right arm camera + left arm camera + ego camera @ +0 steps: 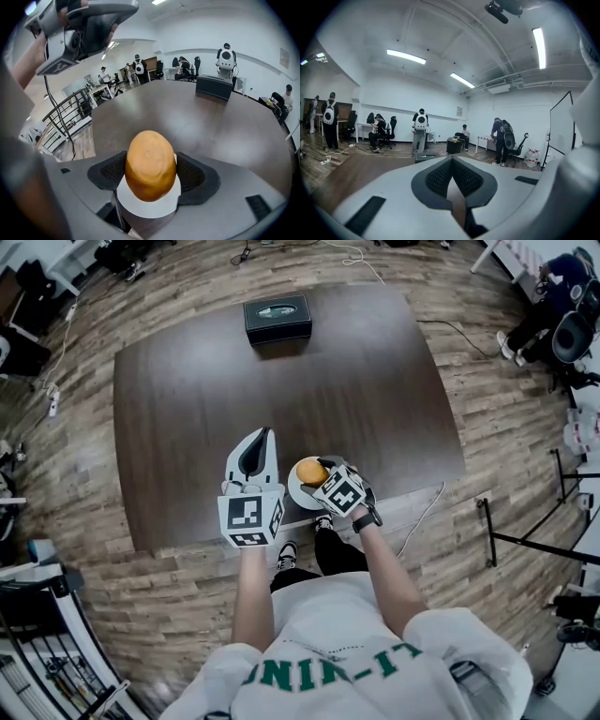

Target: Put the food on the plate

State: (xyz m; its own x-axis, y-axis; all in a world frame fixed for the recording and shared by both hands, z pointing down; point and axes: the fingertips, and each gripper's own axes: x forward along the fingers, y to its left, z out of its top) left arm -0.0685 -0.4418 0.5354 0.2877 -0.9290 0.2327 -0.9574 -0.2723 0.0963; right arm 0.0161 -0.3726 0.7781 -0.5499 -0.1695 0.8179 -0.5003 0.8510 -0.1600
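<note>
One black box (277,318) sits far across the table (187,409) from one white plate (149,209). Over it the right gripper (151,174) clamps one orange food (150,159); the left gripper (451,164) is closed, empty.

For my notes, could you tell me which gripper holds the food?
The right gripper, its jaws closed on the orange-brown food; the left gripper is shut and empty.

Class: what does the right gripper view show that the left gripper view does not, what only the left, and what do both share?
Right only: an orange oval piece of food gripped in the right claw, over a round white plate. Left only: the look along the left claw, shut and empty. Both: the dark brown wooden table and the black box at its far end.
</note>
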